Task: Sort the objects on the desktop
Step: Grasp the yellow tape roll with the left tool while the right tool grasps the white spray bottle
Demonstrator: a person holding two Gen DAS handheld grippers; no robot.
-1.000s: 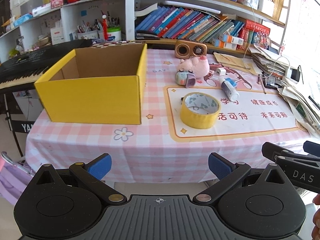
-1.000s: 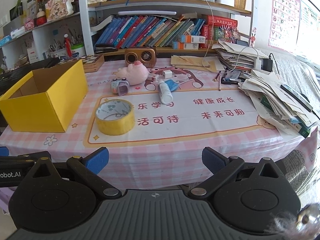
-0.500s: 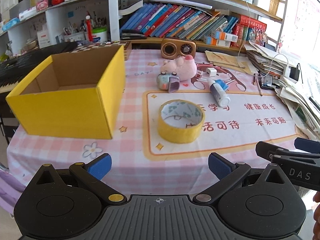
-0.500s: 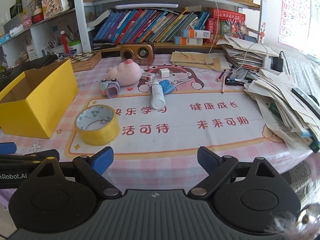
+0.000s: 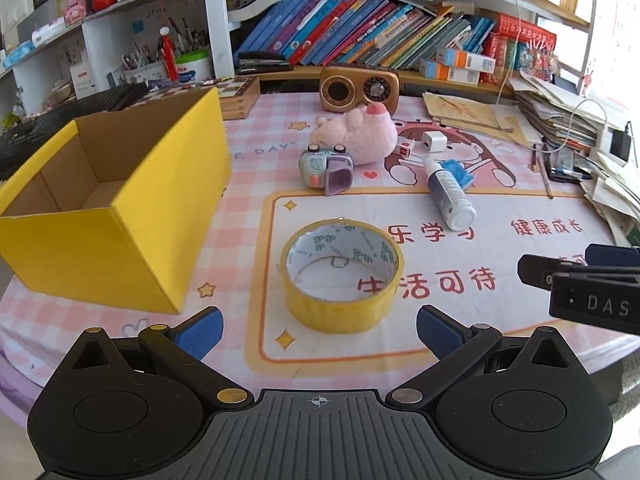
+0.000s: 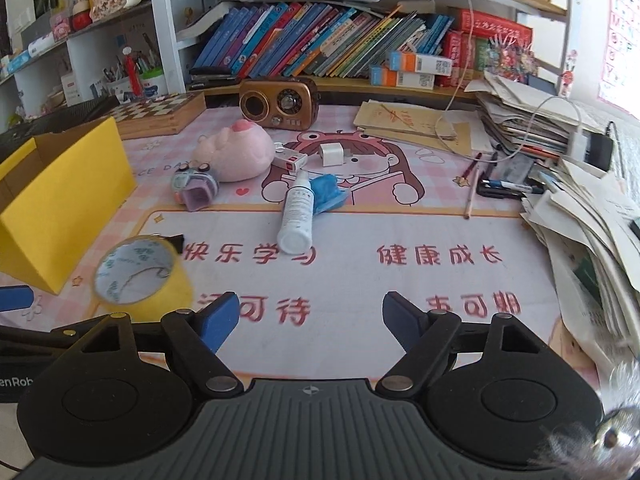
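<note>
A yellow tape roll [image 5: 342,274] lies flat on the pink desk mat, just ahead of my open, empty left gripper [image 5: 318,330]. It also shows in the right wrist view [image 6: 140,276] at lower left. An open, empty yellow box [image 5: 116,208] stands on the left. Further back lie a pink plush pig [image 5: 358,136], a small toy car [image 5: 326,168], a white bottle [image 5: 448,196] and a white charger cube [image 5: 434,142]. My right gripper [image 6: 310,322] is open and empty above the mat, short of the bottle [image 6: 296,214].
A brown retro radio [image 5: 360,88] and a chessboard box [image 6: 158,114] stand at the back. Stacks of papers and cables [image 6: 580,200] crowd the right side. Pencils [image 6: 472,188] lie near them. Bookshelves rise behind the desk.
Both grippers have moved forward over the desk. The tape roll now sits close in front of the left gripper. Both stay open.
</note>
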